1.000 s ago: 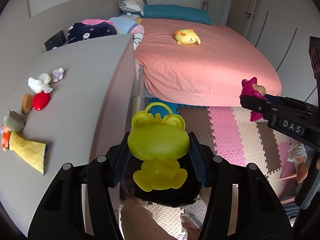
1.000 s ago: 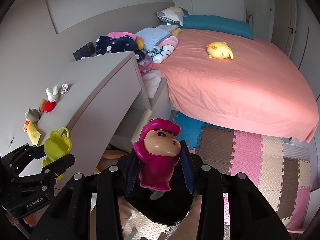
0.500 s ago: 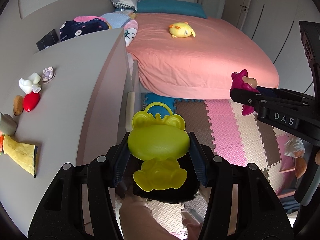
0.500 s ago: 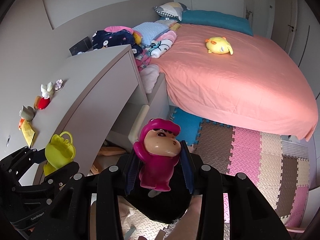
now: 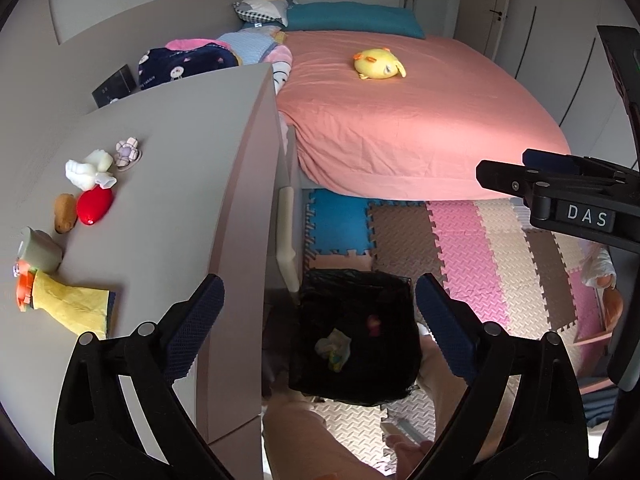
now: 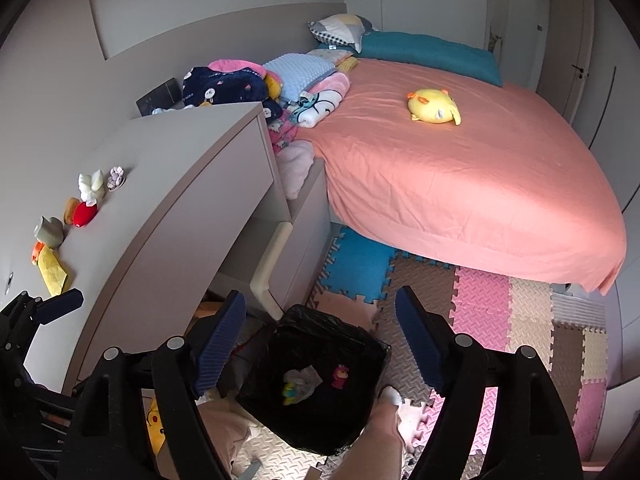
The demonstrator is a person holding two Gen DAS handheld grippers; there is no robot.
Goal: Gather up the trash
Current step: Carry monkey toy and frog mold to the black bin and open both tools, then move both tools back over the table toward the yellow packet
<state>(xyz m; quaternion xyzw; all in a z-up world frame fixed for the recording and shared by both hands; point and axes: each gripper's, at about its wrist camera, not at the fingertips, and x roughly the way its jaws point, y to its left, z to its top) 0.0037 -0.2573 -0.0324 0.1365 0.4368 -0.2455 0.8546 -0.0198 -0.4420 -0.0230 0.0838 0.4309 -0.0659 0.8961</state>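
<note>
- Left gripper point(image 5: 316, 320) hung right over the bin point(image 5: 356, 332), jaws spread wide, nothing between the blue pads point(image 5: 196, 320).
- Right gripper point(image 6: 320, 340) was the same: wide open, empty, parked above the bin w/ the black liner's mouth between its fingers.
- Both sat high over the opening, prob. so anything let go would fall straight in, not onto the foam mats point(image 6: 480, 300).
- Inside the bin: a small pink-red figure point(image 6: 340, 376) lay on the bottom, just beside a crumpled white wad point(image 6: 304, 378) w/ a yellow-green bit point(image 6: 289, 390) touching it.
- Couldn't tell from up here exactly what the yellow-green bit was.
- Bin stood on the floor hard by the end of the grey cabinet point(image 5: 160, 168), near the bed point(image 5: 400, 120), handy for both surfaces, I'd say.
- Still left on the cabinet top: red toy point(image 5: 94, 206), brown lump point(image 5: 65, 208), white figure point(image 5: 88, 168), a little flower piece point(image 5: 127, 154), grey cup point(image 5: 38, 248), yellow wrapper point(image 5: 72, 308) w/ an orange end.
- They lay in a loose row along the far side, close to the wall, well apart from the bin.
- Yellow plush point(image 5: 378, 65) sat on the bed; looked like a keeper, not trash, but that's a guess.
- Judgement: task partway done, w/ at least 6 bits to go; next reach is likely to the cabinet top w/ the left gripper, being nearer that side.
</note>
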